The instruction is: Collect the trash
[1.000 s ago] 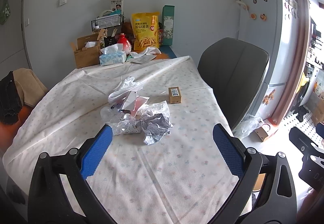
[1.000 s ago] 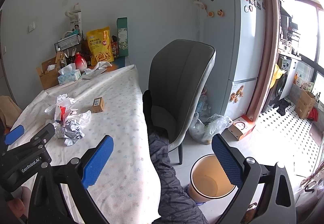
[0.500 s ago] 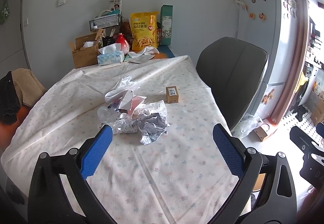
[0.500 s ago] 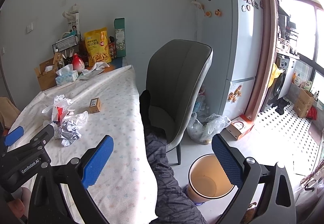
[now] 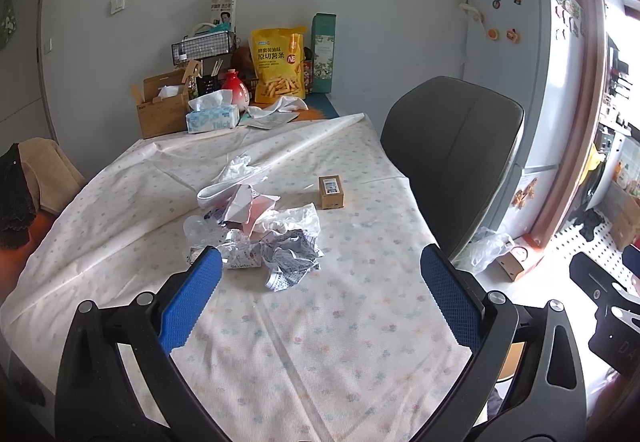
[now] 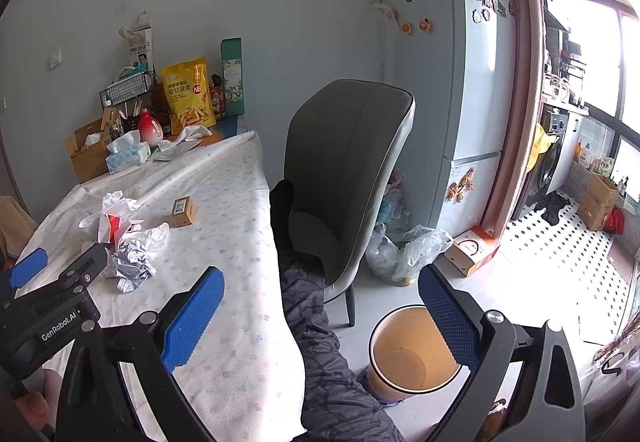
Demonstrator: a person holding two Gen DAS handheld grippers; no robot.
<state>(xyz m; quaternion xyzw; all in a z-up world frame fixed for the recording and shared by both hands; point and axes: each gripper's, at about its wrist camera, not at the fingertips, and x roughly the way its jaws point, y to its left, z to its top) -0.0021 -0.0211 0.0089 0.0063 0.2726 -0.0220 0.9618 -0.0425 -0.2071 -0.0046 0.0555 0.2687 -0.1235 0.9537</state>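
Trash heap (image 5: 256,230): crumpled printed paper, clear plastic wrap, a red-and-white wrapper and a white strip of bag, all tangled together near the middle of the counter (image 5: 320,342), which wears a pale cloth with a small flower print. Small brown cardboard box (image 5: 331,192) with a white label, lying just beside the heap on the chair side, apart from it. Left gripper (image 5: 320,302): hovering over the near part of the counter, jaws spread wide and holding nothing, its blue pads (image 5: 188,306) framing the heap from this side without touching it. Right gripper (image 6: 320,318): off the counter's edge, jaws likewise wide and empty, pointed toward the floor where a round bin (image 6: 404,358) with a tan inside stands below its right pad. Grey upholstered chair (image 6: 348,178) drawn up to the counter's side. Far end of the counter, against the wall: blue tissue box (image 5: 212,118), wooden organiser box (image 5: 160,110), red-and-white jar (image 5: 234,88), yellow snack bag (image 5: 280,62), tall green carton (image 5: 323,52), black wire basket (image 5: 204,46). Pale blue fridge (image 6: 452,90) with magnets behind the chair; clear plastic bag (image 6: 404,250) on the floor at its foot.
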